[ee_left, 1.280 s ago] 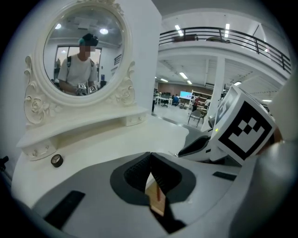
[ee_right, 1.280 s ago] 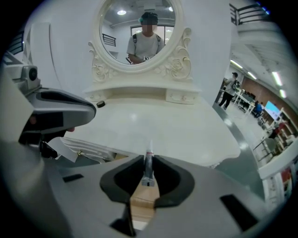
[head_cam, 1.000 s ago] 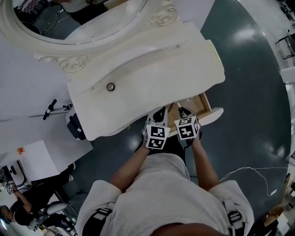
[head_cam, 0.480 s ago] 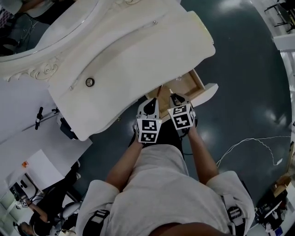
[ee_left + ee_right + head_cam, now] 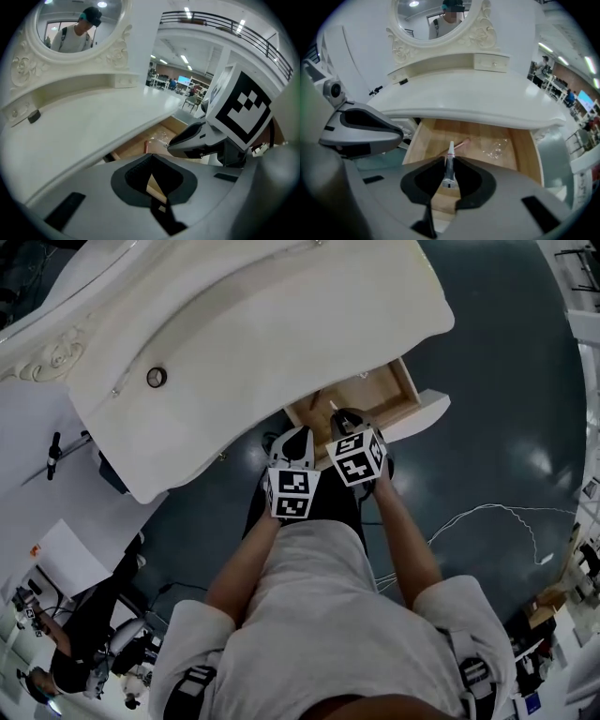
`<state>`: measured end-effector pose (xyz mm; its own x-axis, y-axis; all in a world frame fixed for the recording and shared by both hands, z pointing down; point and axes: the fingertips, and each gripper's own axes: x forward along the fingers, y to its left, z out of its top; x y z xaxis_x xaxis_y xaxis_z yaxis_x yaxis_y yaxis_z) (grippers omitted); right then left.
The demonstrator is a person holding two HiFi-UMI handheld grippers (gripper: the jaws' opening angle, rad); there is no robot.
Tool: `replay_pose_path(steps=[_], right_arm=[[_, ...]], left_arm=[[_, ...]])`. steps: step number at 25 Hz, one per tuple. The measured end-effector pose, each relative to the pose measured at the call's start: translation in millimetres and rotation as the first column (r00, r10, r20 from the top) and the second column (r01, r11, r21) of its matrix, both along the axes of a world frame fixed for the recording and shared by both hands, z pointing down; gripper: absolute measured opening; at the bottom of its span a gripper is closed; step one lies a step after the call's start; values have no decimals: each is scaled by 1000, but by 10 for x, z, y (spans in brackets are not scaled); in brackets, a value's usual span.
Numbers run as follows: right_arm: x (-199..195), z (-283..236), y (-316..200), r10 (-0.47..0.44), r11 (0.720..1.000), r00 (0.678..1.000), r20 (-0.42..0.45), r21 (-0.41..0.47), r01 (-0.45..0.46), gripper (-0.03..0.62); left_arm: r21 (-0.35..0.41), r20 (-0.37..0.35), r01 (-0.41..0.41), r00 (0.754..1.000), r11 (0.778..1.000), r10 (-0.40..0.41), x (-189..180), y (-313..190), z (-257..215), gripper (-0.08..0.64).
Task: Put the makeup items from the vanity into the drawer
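Presently your right gripper pinches a slim tube in its jaws, long axis aimed into the open drawer just below, while your left gripper keeps its jaws pressed together, empty.

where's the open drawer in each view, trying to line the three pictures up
Head view: the drawer is right of centre, sticking out from under the vanity top.
Left gripper view: drawer at centre, a wooden wedge below the vanity top.
Right gripper view: drawer at lower centre, open under the vanity top.
Shared landmark: the vanity top's white front edge, just over the drawer.
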<state>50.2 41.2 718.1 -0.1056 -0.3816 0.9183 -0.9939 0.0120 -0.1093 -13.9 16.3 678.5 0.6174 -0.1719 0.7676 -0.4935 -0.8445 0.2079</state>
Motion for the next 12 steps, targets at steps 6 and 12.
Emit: replay_pose_path(steps=[6,12], right_arm=[[-162,162,-93,-170,985,983,-67,-38,167,77],[-329,352,-152,-491,870,863,-115,-107,481,77]], left_arm=[[-6,51,64,997,998,-64,-170,-85,190,6],[-6,72,137,988,991,-137,-298,-222,224,6]])
